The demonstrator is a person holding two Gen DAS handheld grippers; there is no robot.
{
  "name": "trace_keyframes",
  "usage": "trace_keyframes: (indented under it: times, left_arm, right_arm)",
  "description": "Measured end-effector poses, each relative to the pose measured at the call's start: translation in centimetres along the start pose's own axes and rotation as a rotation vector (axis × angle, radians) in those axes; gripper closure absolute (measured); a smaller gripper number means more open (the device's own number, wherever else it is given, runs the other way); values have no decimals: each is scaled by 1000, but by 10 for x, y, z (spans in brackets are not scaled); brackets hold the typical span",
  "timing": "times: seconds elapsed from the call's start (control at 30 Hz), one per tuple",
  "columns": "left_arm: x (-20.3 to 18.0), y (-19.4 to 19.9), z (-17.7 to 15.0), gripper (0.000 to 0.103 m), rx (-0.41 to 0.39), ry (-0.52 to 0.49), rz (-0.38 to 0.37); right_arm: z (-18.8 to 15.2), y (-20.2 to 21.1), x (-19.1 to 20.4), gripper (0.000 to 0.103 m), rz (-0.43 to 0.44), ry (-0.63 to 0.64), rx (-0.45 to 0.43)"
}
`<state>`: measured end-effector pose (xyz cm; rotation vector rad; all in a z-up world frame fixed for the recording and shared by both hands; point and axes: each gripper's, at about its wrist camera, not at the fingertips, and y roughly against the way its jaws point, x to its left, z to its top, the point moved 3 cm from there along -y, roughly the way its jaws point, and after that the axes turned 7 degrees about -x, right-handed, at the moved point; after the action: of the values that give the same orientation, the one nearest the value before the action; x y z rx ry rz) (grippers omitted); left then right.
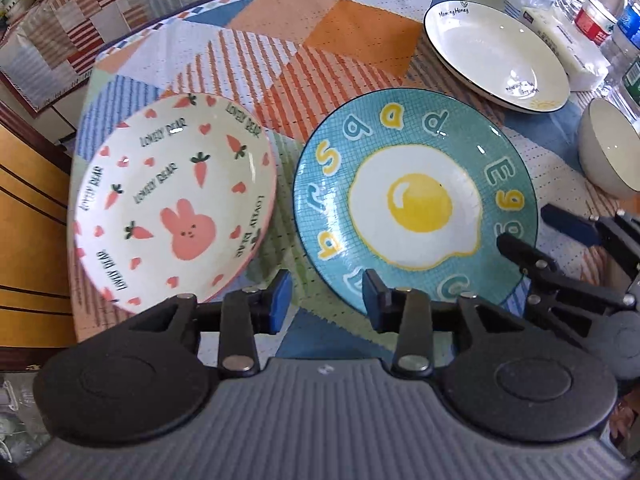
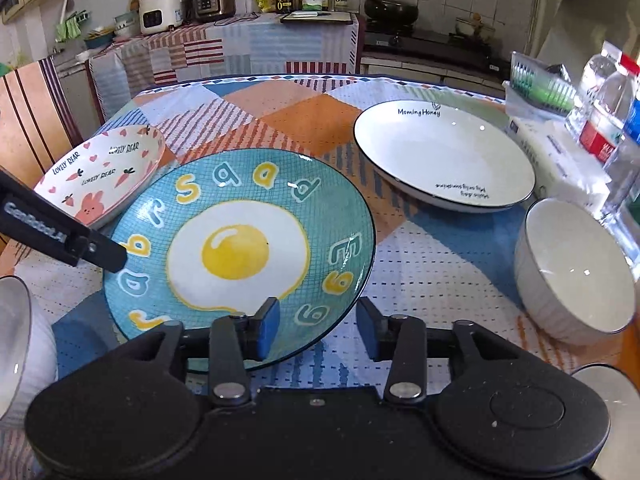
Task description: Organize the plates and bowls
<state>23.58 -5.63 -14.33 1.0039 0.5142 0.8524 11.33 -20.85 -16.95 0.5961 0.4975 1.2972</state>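
A teal plate with a fried-egg picture point(image 1: 416, 204) point(image 2: 240, 256) lies in the middle of the table. A pink bunny-and-carrot plate point(image 1: 172, 200) point(image 2: 104, 172) lies to its left. A white "Morning Honey" plate point(image 1: 496, 56) point(image 2: 444, 156) lies at the back right. A white bowl point(image 1: 608, 148) point(image 2: 572, 272) stands at the right. My left gripper point(image 1: 326, 304) is open over the gap between the bunny and egg plates. My right gripper point(image 2: 316, 328) is open at the egg plate's near right rim, its left finger over the plate; it also shows in the left wrist view point(image 1: 532, 228).
The table has a patchwork cloth point(image 2: 304, 112). Water bottles point(image 2: 608, 108), a tissue pack point(image 2: 560, 160) and a plastic box point(image 2: 536, 80) crowd the right edge. Another white bowl point(image 2: 16, 344) stands at the near left. A wooden chair point(image 2: 36, 108) is left of the table.
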Motion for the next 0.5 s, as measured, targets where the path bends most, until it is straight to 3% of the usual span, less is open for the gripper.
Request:
trace_keyframes:
  times: [0.2,0.5]
  left_arm:
    - [15,23,-7,57,24,-18,31]
    - [35,72,-18,40,-50,-37,29]
  right_arm:
    - [27,45,13,35,85,22,-69]
    - [56,95,39,16,146,90,-123]
